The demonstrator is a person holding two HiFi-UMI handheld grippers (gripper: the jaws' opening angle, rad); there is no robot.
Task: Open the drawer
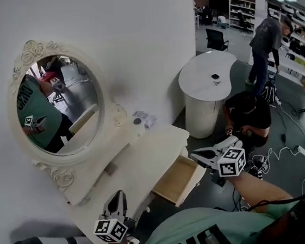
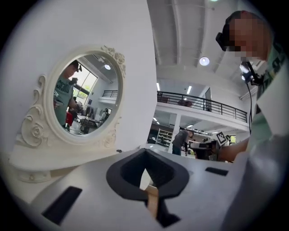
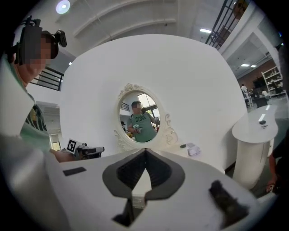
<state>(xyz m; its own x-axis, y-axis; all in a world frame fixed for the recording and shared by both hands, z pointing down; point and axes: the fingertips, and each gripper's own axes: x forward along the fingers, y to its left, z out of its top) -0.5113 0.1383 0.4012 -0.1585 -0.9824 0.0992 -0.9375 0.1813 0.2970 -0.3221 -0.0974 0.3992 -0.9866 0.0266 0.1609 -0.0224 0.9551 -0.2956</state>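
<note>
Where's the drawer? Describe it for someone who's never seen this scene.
Against the white wall stands a cream dressing table topped by an ornate oval mirror. The drawer juts from the table's front edge, pulled open. Its bare light-wood inside sets it apart from the cream surfaces around it.

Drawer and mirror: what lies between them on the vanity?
Head view: only bare white tabletop between the mirror and the open drawer; two small items sit aside by the wall.

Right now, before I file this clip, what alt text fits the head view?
A light wooden drawer stands pulled open from a white dressing table with an oval ornate-framed mirror. The left tongs and the right tongs are both shut and empty.
</note>
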